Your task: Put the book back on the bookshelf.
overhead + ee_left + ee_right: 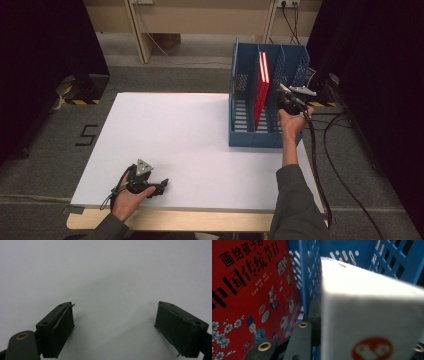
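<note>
At upper right, 1 red book (260, 90) already stands in the blue rack (243, 100). The right gripper (289, 101) pinches a white book (367, 307) going in; the left gripper (161, 186) rests spread, empty.

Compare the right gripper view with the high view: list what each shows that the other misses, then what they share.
Right gripper view alone: the red book's illustrated cover with printed characters and cartoon figures, and a white book with a red logo, gripped close up.

High view alone: the white table, the left gripper resting open on it, and both forearms.

Both: the blue slotted rack with the red book upright in it, and the right gripper at that rack.
</note>
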A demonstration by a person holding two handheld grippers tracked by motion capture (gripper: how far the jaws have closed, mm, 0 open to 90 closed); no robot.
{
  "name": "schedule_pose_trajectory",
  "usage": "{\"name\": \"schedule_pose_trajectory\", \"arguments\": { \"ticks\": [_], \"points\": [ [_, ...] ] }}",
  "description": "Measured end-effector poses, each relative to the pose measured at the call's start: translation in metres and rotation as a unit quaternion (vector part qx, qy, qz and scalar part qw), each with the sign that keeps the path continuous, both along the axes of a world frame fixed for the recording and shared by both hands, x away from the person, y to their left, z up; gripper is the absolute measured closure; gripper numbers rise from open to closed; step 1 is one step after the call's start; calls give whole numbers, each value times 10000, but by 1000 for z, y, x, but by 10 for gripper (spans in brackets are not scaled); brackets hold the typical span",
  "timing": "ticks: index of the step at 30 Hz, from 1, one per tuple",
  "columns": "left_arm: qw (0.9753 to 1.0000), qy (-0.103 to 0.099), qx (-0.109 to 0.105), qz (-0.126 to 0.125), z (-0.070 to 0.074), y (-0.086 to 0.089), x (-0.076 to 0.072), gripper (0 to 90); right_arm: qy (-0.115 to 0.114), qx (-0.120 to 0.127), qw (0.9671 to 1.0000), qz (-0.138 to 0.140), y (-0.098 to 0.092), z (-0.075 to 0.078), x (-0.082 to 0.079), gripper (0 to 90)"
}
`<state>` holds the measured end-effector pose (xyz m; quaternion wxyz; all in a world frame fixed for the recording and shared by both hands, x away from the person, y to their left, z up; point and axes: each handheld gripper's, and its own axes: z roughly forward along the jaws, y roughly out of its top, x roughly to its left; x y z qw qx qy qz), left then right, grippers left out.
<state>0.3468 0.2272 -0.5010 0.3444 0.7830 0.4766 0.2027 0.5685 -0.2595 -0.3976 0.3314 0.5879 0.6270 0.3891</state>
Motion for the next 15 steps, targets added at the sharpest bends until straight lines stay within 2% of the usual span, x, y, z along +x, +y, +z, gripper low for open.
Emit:
{"name": "schedule_pose_trajectory", "arguments": {
  "ticks": [15],
  "points": [
    [10000, -4, 8, 0, 0, 0, 0, 140, 394, 96, 9990, 182, -1, 0, -1, 717]
  ]
}}
